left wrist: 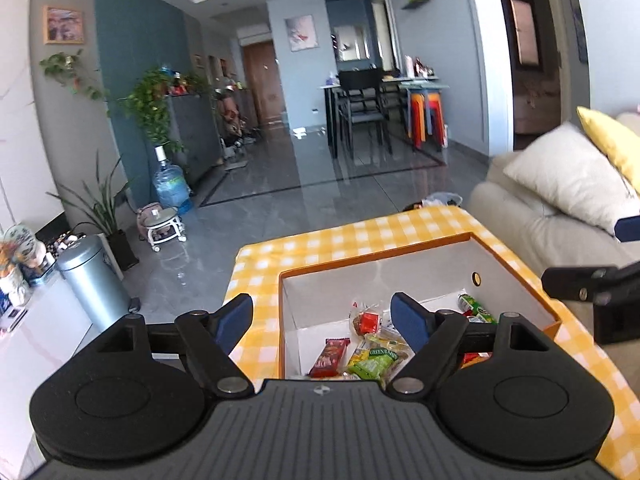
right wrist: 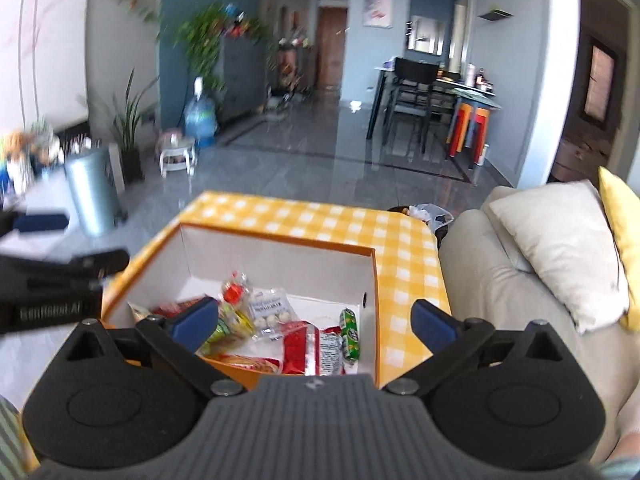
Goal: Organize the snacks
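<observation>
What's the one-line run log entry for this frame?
left gripper: open, empty | right gripper: open, empty | orange-rimmed white cardboard box: on yellow checked tablecloth, holds wrapped snacks | both grippers above box

both wrist views look steeply down, close (side by side), sharing the snack box (left wrist: 516,268).
</observation>
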{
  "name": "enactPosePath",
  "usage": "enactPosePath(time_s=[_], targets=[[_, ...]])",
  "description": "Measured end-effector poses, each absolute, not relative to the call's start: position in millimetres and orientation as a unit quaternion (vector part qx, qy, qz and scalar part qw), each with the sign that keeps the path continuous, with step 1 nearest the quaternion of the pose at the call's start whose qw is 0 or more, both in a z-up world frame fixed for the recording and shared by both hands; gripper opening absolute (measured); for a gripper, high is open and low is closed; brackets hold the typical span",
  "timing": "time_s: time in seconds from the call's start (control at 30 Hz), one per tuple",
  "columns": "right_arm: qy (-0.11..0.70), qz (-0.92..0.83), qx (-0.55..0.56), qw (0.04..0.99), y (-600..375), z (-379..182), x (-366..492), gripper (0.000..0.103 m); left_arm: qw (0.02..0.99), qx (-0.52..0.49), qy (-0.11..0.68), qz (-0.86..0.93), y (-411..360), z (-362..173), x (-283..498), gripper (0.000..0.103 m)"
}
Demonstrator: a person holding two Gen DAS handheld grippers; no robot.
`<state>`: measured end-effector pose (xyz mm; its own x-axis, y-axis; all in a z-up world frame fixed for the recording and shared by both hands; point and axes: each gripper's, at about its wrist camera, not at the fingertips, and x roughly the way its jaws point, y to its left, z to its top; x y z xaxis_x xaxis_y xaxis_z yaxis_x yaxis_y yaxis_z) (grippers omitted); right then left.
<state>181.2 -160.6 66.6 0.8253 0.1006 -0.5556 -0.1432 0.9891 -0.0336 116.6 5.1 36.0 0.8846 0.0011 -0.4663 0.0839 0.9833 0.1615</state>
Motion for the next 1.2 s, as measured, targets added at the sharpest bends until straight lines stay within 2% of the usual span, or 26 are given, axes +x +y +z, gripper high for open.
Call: enactPosePath(time_s=[0.3, 0.87, 1.2], targets=[[0.258, 0.019, -0.005, 0.966, -159, 65, 130, 0.099, 0.968, 0.051, 0.244, -0.007, 14, 31, 84, 0.101], [0.257, 0.015, -0.036, 0.966, -148, 36, 98, 0.099, 0.958, -0.030, 0.287, -0.004, 34, 6, 69, 0.102], [0.276, 0.017, -0.037, 0.960, -146, 21, 108, 0.099, 0.951, 0.009, 0.308, 0.000, 24, -9, 73, 0.102]])
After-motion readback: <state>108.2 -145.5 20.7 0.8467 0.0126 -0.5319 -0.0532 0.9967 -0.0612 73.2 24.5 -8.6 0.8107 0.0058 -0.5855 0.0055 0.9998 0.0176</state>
